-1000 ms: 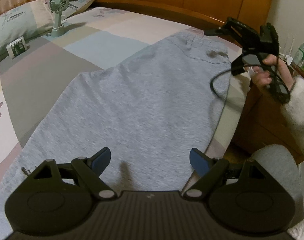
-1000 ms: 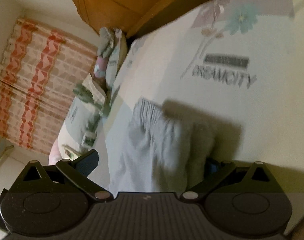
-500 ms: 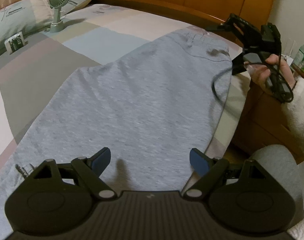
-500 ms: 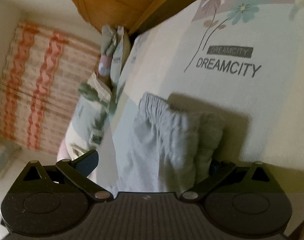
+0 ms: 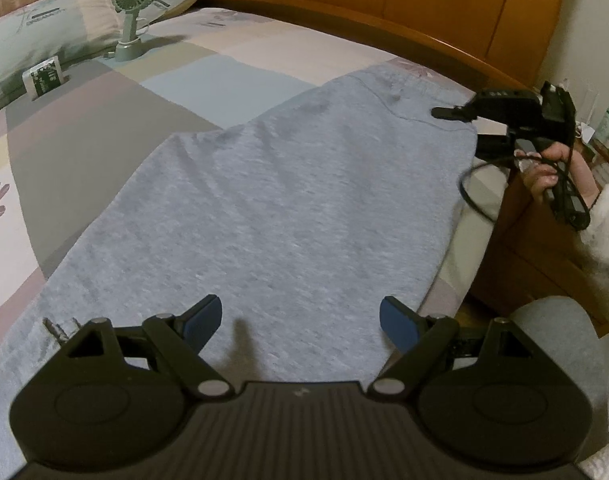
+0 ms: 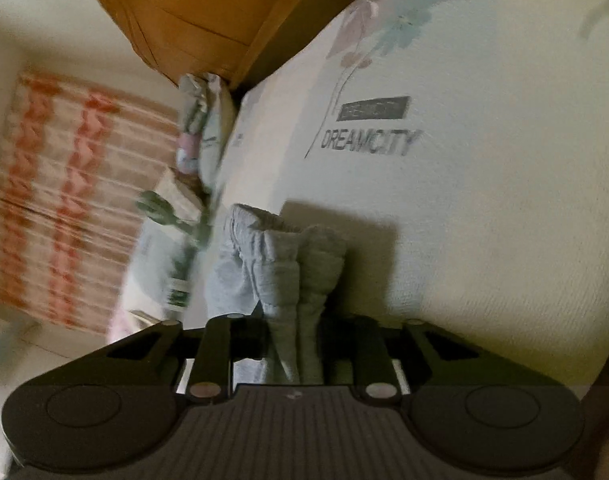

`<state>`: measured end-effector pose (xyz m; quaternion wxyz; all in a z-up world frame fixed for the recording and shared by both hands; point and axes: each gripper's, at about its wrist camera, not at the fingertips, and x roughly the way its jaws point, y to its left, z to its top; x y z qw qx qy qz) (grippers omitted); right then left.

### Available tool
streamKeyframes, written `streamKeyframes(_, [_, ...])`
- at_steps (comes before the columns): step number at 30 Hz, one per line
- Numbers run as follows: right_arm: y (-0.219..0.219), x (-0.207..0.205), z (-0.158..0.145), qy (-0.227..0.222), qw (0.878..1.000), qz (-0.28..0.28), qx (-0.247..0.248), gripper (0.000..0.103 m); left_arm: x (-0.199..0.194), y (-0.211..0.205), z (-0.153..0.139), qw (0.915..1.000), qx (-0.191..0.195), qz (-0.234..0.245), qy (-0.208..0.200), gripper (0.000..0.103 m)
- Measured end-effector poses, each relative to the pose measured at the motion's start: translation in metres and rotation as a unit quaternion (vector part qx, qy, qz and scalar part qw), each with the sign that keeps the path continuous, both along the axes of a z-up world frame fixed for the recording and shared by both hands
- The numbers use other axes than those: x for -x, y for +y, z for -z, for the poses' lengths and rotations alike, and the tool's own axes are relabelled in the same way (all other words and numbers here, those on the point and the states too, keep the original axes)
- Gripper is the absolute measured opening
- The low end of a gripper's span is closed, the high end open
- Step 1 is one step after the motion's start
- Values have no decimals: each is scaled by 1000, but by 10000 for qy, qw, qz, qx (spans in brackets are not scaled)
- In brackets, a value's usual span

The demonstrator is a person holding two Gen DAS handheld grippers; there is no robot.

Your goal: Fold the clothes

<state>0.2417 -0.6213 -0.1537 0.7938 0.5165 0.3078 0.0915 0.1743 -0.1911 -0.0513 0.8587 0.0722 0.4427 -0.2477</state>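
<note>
Grey sweatpants lie flat on the bed, waistband toward one o'clock. The right hand-held gripper is closing, with bunched waistband cloth between its jaws. A second ago they stood wide apart. The left hand-held gripper waits open above the leg end at six o'clock, just as before. To fold well, I think both should pinch all layers, then lift together.
</note>
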Motion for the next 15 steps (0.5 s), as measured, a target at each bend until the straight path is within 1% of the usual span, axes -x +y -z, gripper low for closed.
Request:
streamKeyframes(1, [6,-3,-6,-5,9999,-45,159,53,0,0,0,10000,5,11,4,86])
streamKeyframes(2, [10,-6,-11,-109,9996,-141,233,69,-1,-1,1,10000,7,21,13,86])
streamKeyframes(3, [14,-7,-14,-168,9990,-200,358,73,-1,-1,2,10000,9,32,24,86])
streamKeyframes(6, [24,-11,-19,-360,9954,-319,834,73,-1,0,4,10000,8,19,46,86])
streamKeyframes(7, [26,-9,-18,-515,9933,-352,971,72,-1,1,4,10000,15,3,48,86])
streamKeyframes(9, [24,-2,-15,-766,9911,-346,1032,66,-2,3,4,10000,25,-30,48,86])
streamKeyframes(10, [20,0,-12,-792,9914,-299,994,59,-2,4,3,10000,24,-43,50,86])
streamKeyframes(11, [16,-2,-11,-762,9925,-239,926,52,-2,4,4,10000,28,-49,57,86])
streamKeyframes(12, [12,-4,-9,-708,9942,-181,789,48,-2,4,4,10000,32,-52,65,86])
streamKeyframes(14, [5,-8,-3,-612,9965,-109,559,32,-3,4,5,9999,41,-60,81,86])
streamKeyframes(15, [1,-10,0,-574,9972,-97,467,31,-2,4,4,10000,41,-43,75,86])
